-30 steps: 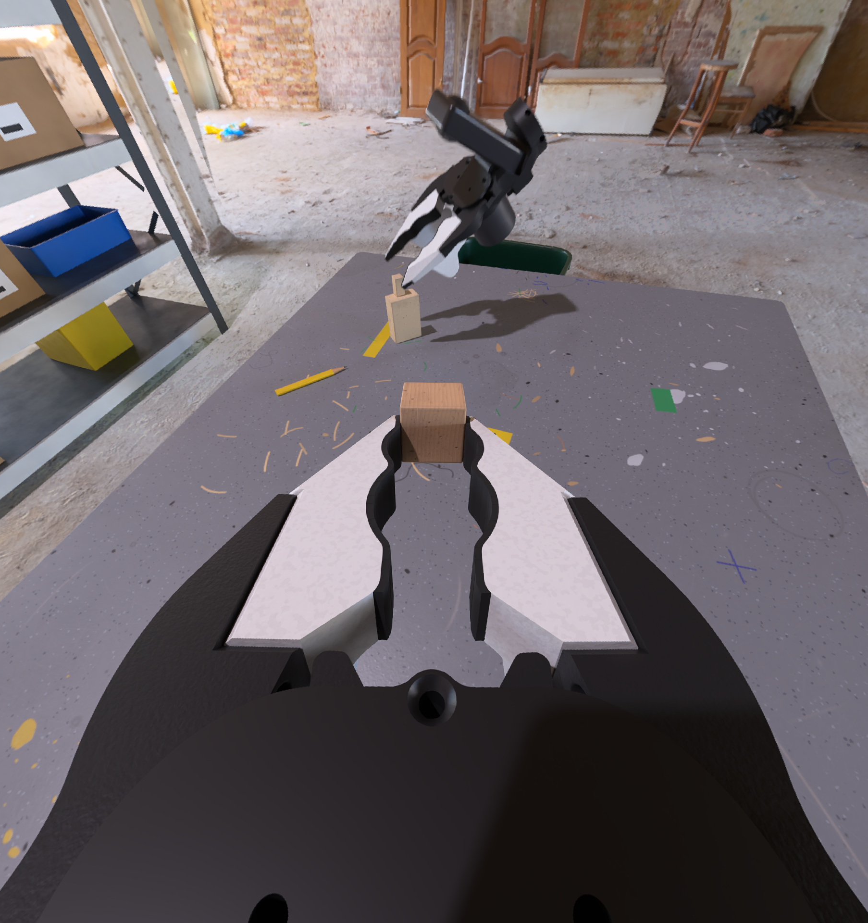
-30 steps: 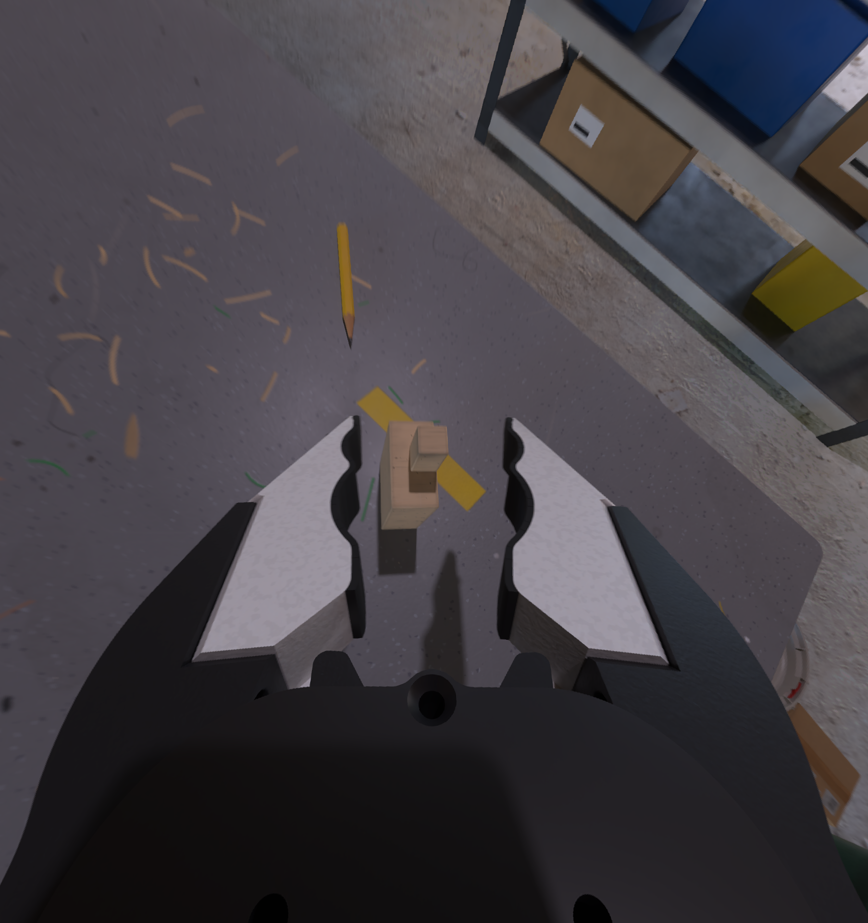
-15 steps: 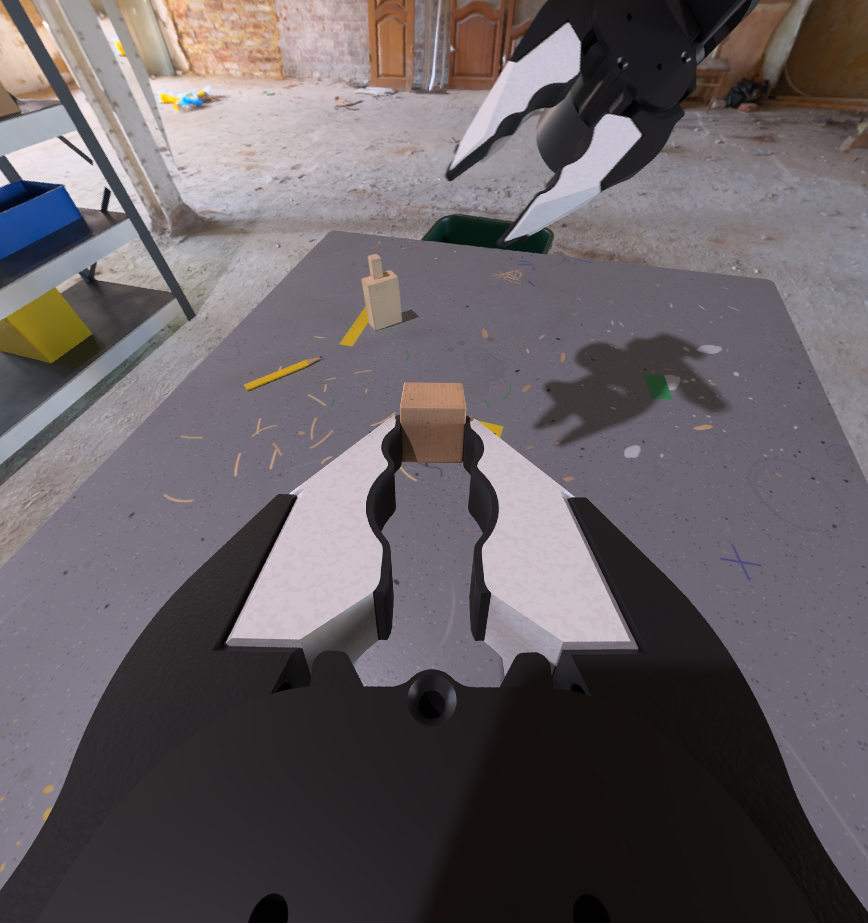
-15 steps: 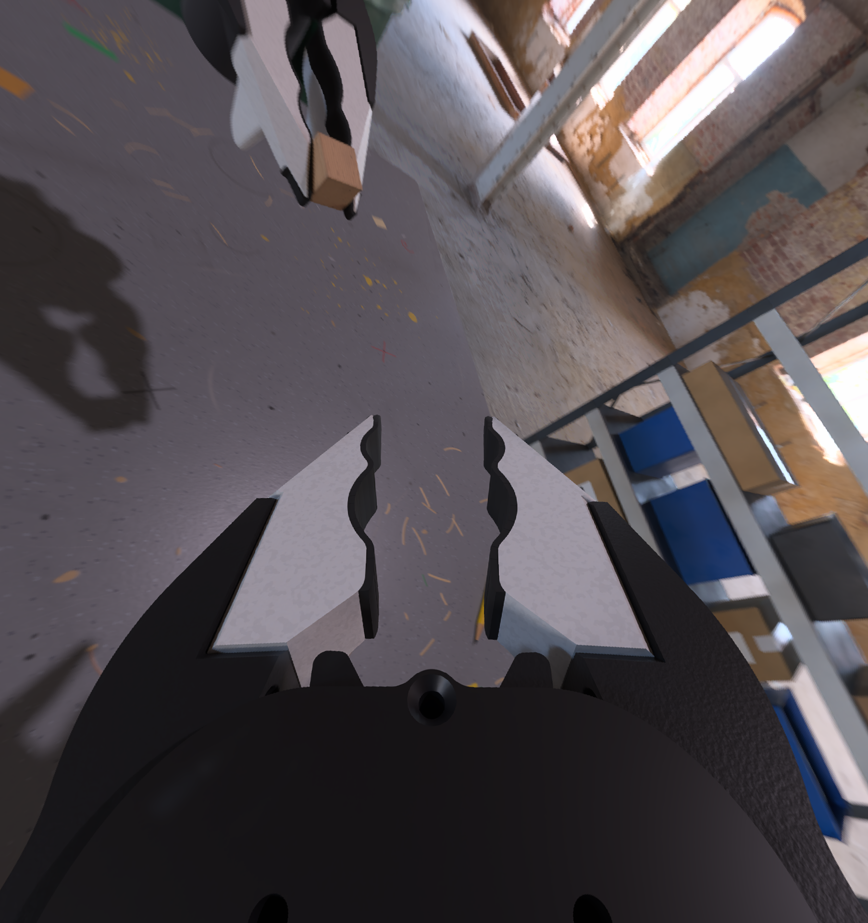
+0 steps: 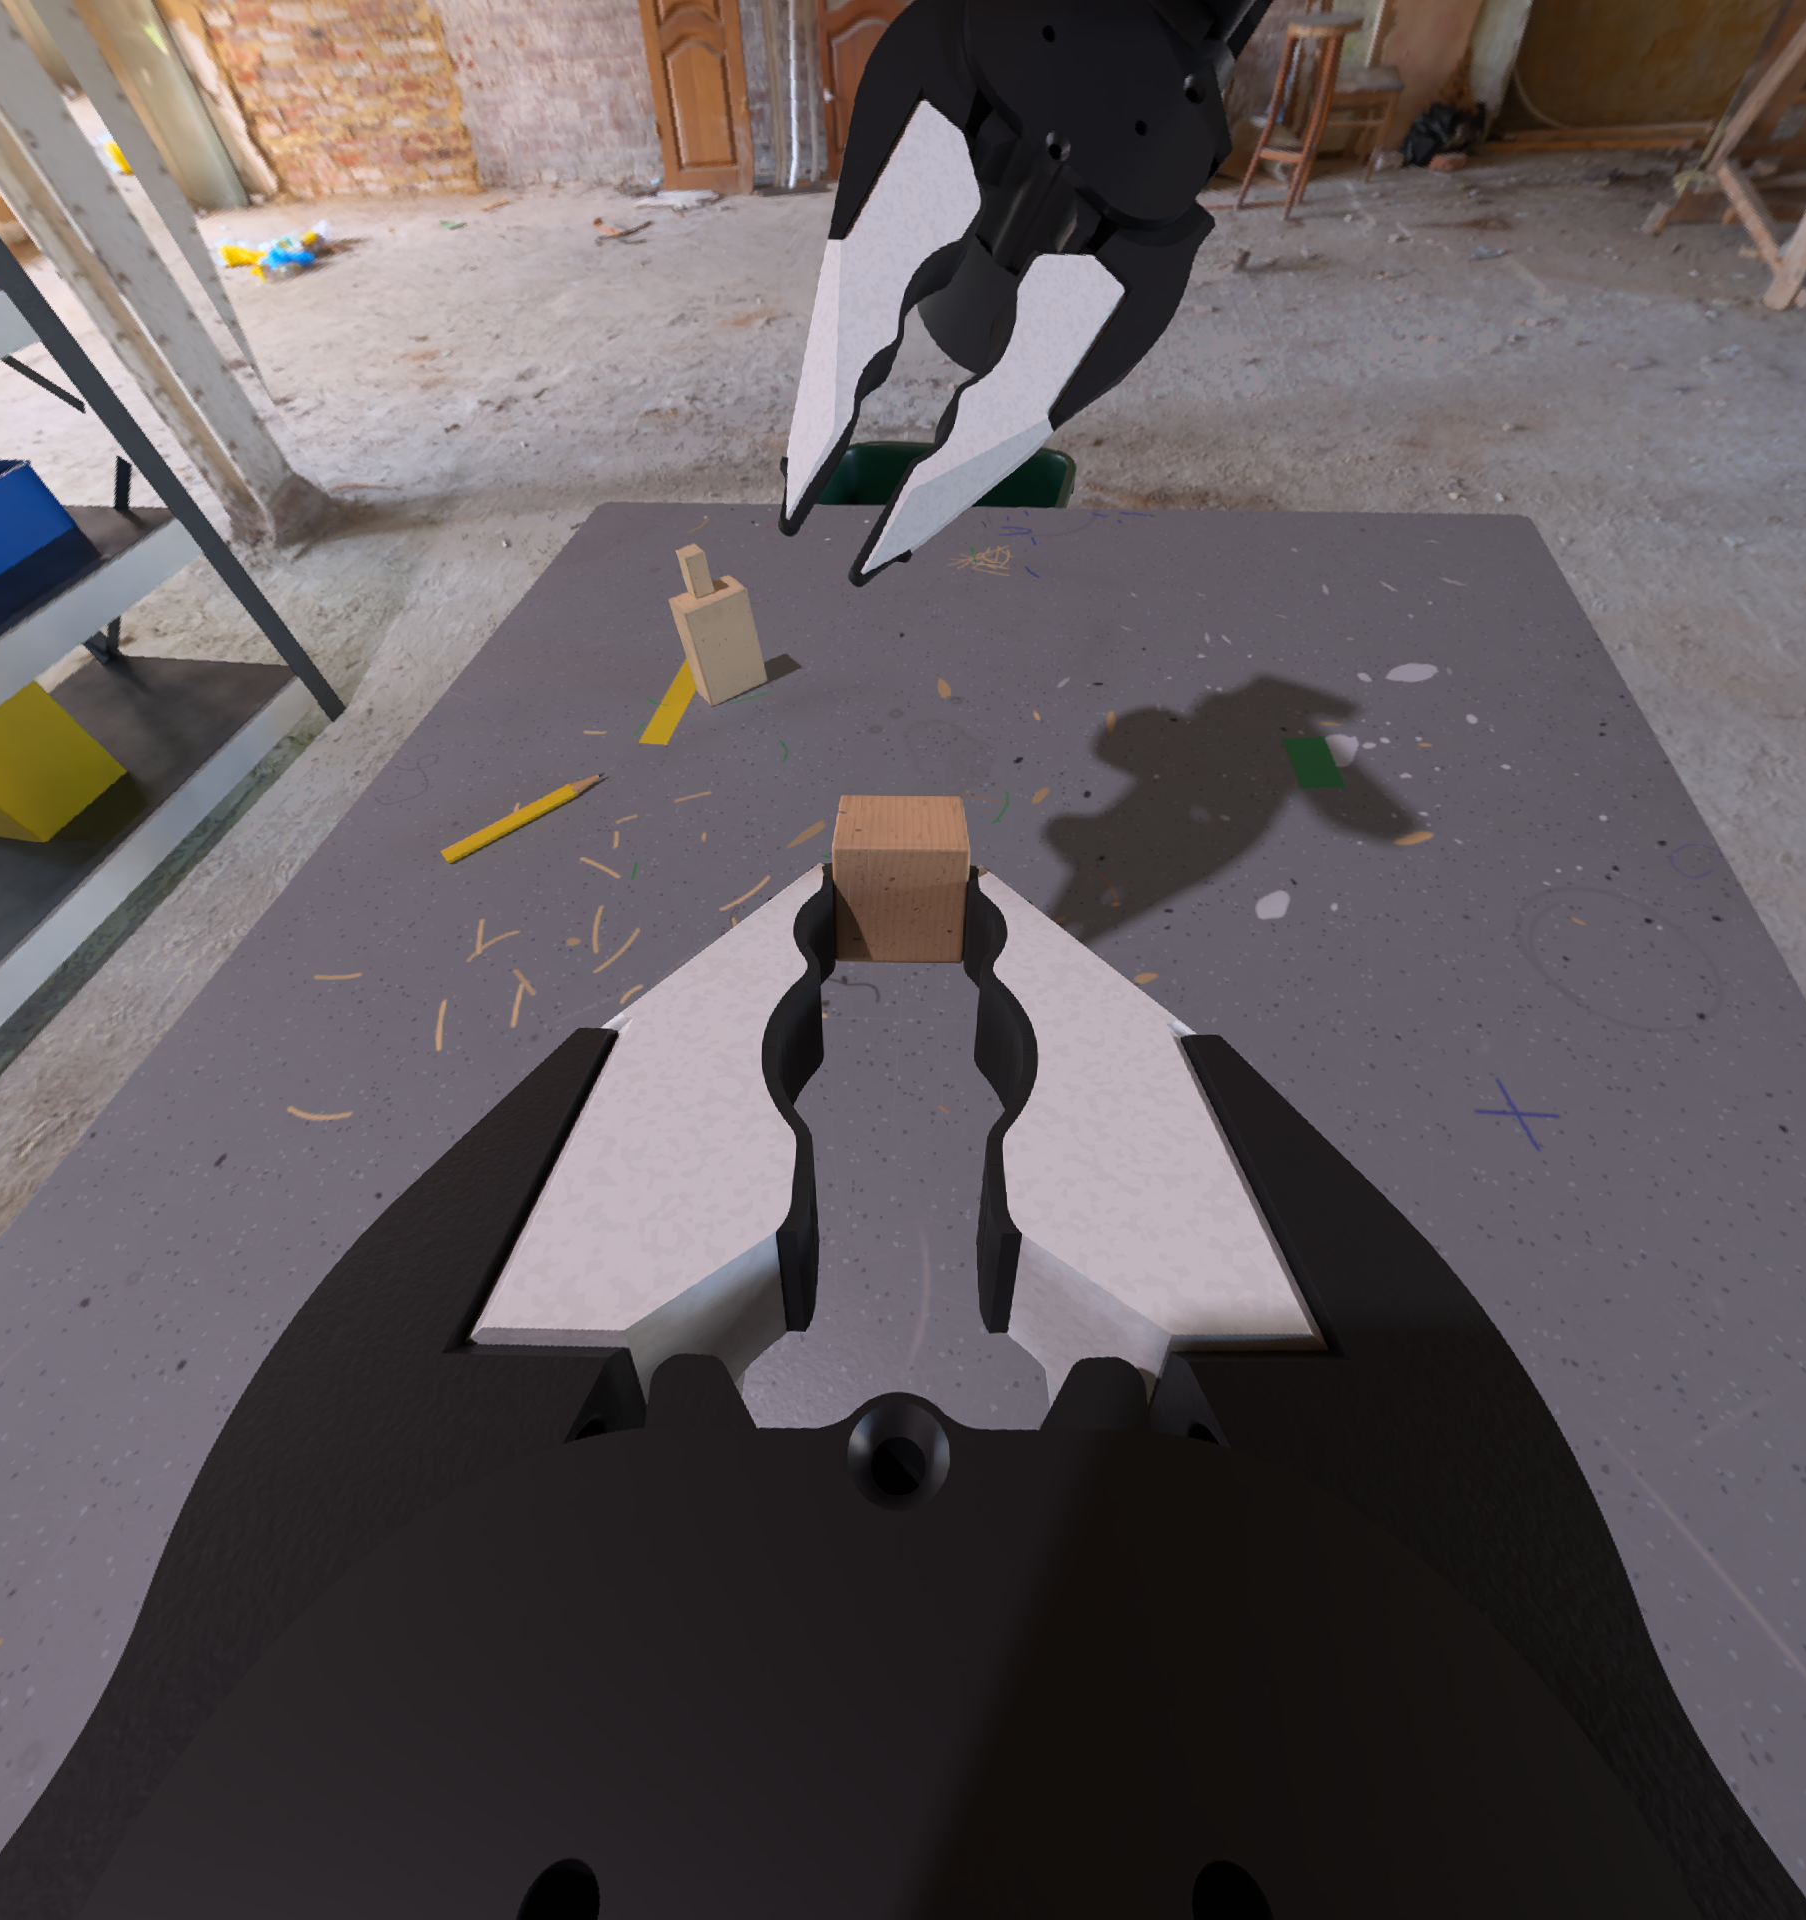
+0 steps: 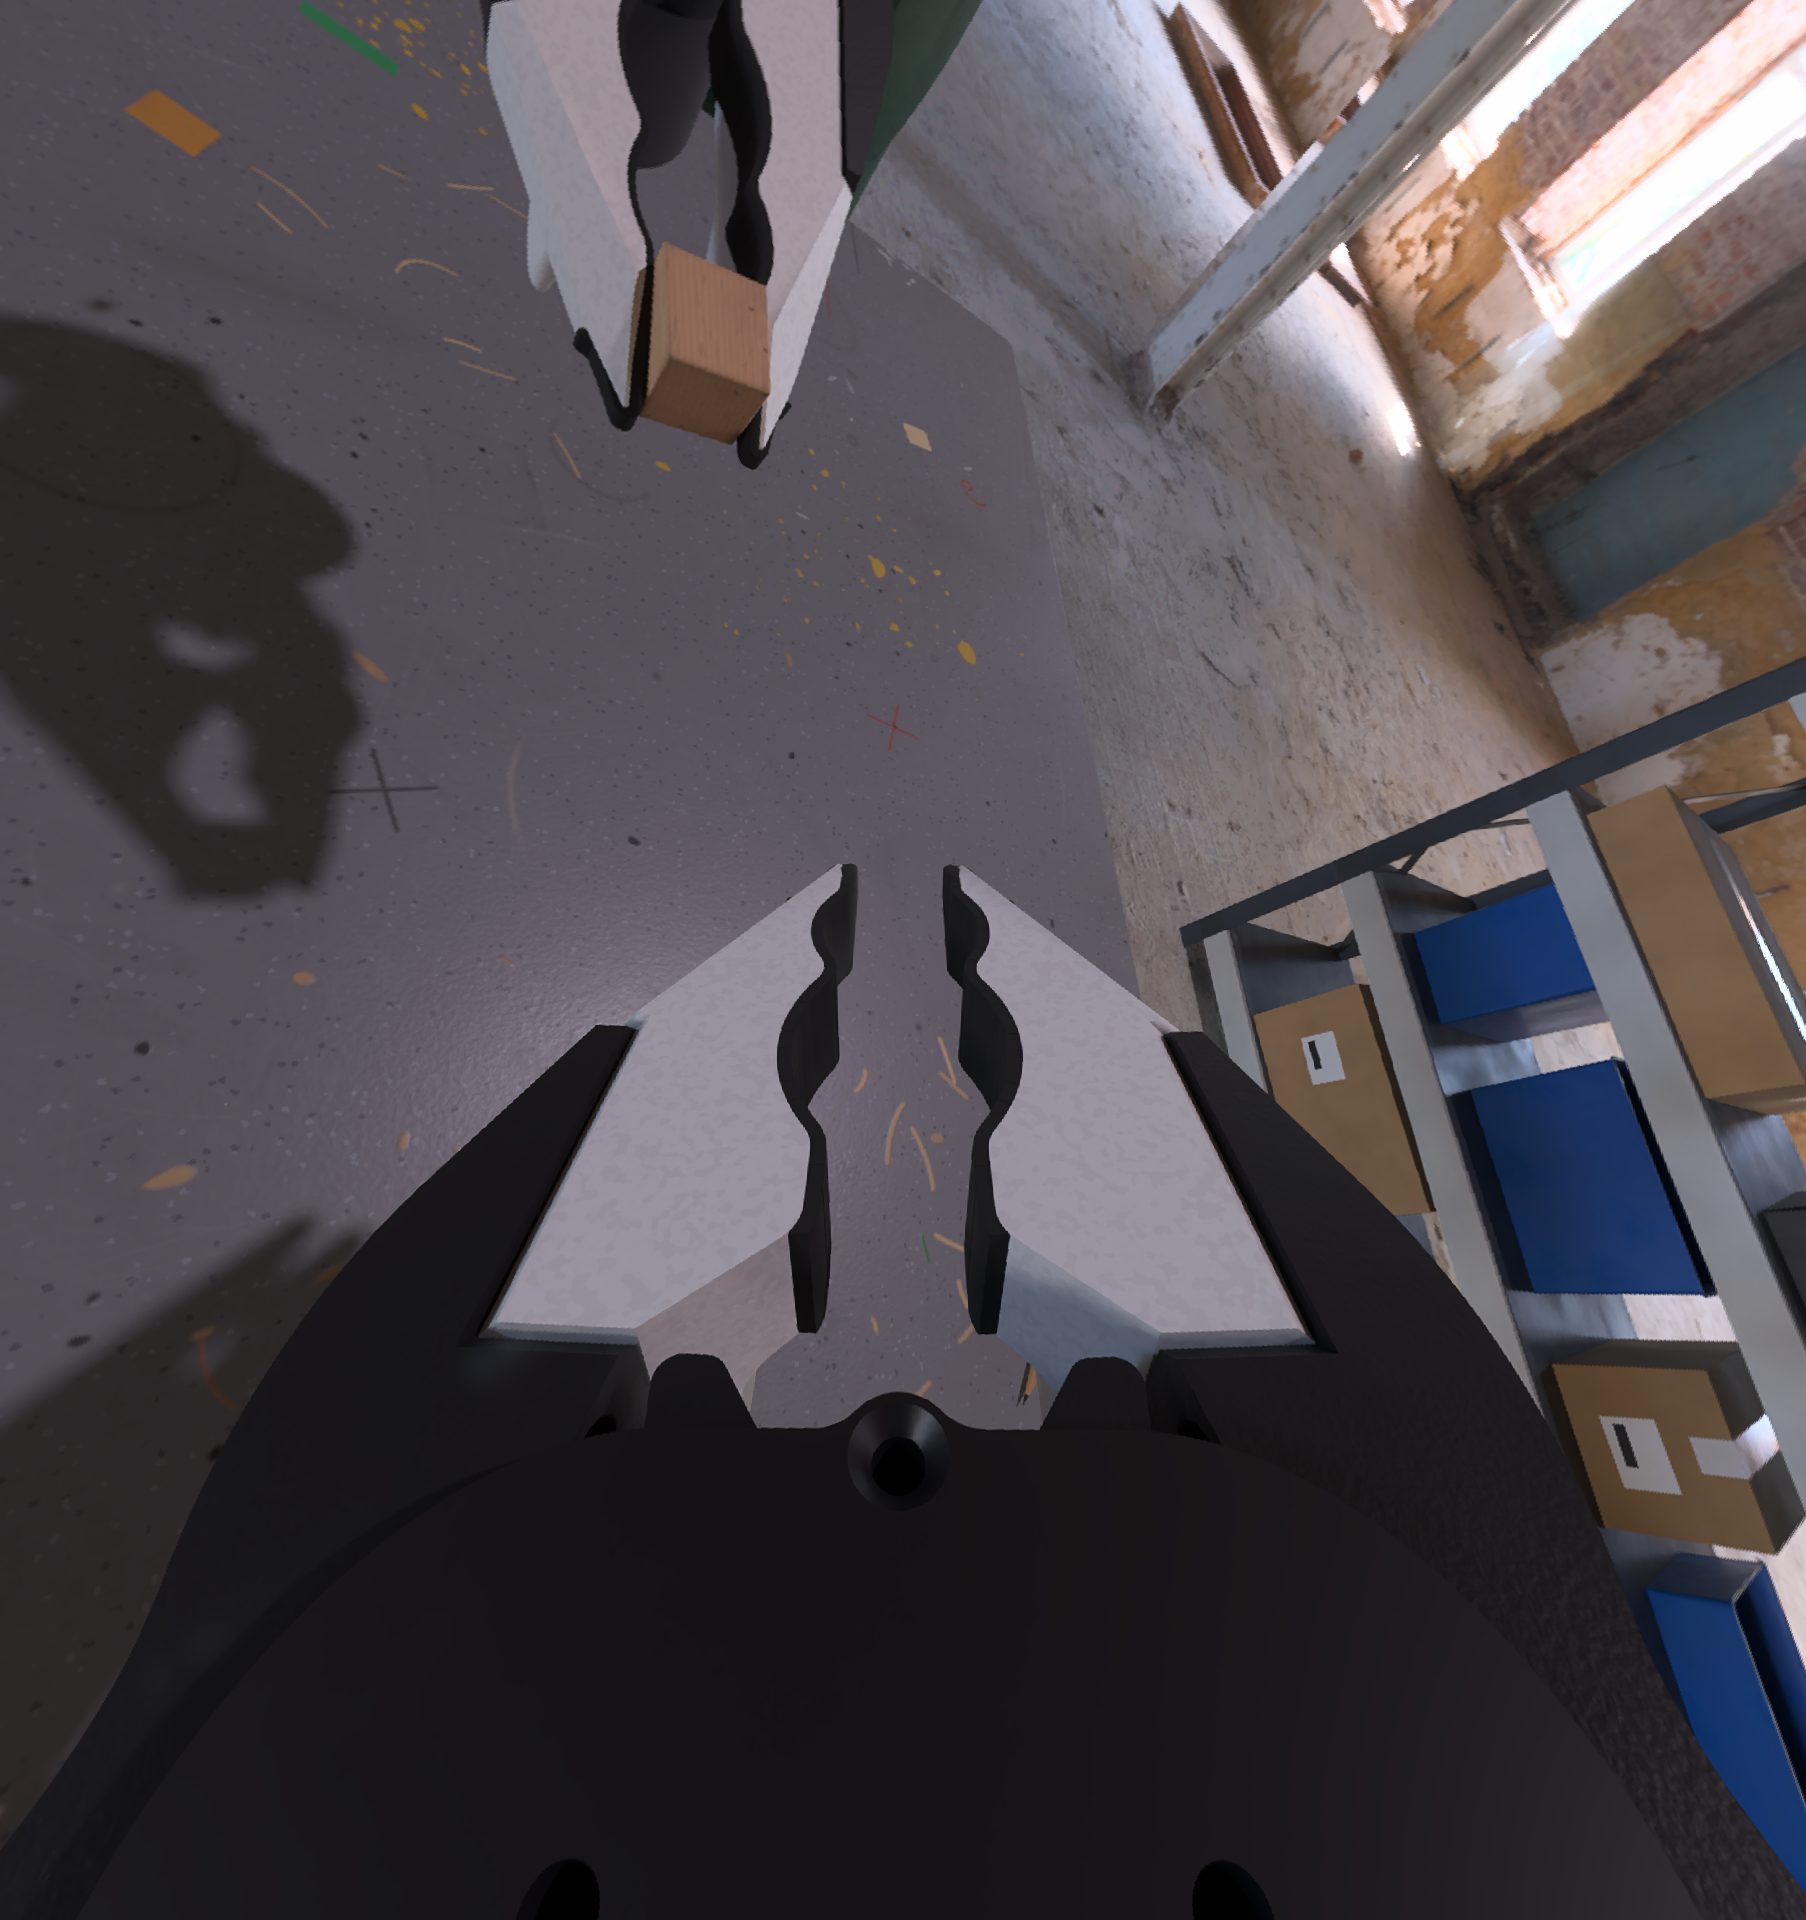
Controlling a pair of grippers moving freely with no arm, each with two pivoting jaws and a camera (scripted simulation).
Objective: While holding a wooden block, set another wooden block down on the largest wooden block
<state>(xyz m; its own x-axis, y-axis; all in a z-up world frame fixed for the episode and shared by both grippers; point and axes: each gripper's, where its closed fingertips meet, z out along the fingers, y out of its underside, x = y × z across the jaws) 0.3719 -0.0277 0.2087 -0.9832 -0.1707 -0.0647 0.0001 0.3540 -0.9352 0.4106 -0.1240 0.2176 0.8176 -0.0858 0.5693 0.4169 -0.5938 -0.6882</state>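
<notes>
My left gripper [image 5: 901, 878] is shut on a tan wooden cube [image 5: 899, 883] and holds it above the grey table [image 5: 1398, 1195]. The largest block [image 5: 722, 649], pale and upright, stands at the far left of the table. A small wooden block [image 5: 695, 571] stands on top of it. My right gripper [image 5: 824, 551] hangs in the air to the right of that stack, empty. In the right wrist view its fingers [image 6: 899, 873] have only a narrow gap between them, and it faces the left gripper [image 6: 691, 416] and the cube [image 6: 707, 343].
A yellow pencil [image 5: 520, 821], a yellow strip [image 5: 668, 707] and wood shavings lie on the left of the table. A green patch [image 5: 1312, 762] is on the right. A metal shelf rack [image 6: 1439, 1091] with blue bins and cardboard boxes stands to the left. A dark green bin [image 5: 940, 468] sits behind the far edge.
My right gripper has risen away from the stack, leaving the small block on the largest block, swung toward the left gripper, and its fingers have narrowed. The left gripper still holds the cube.
</notes>
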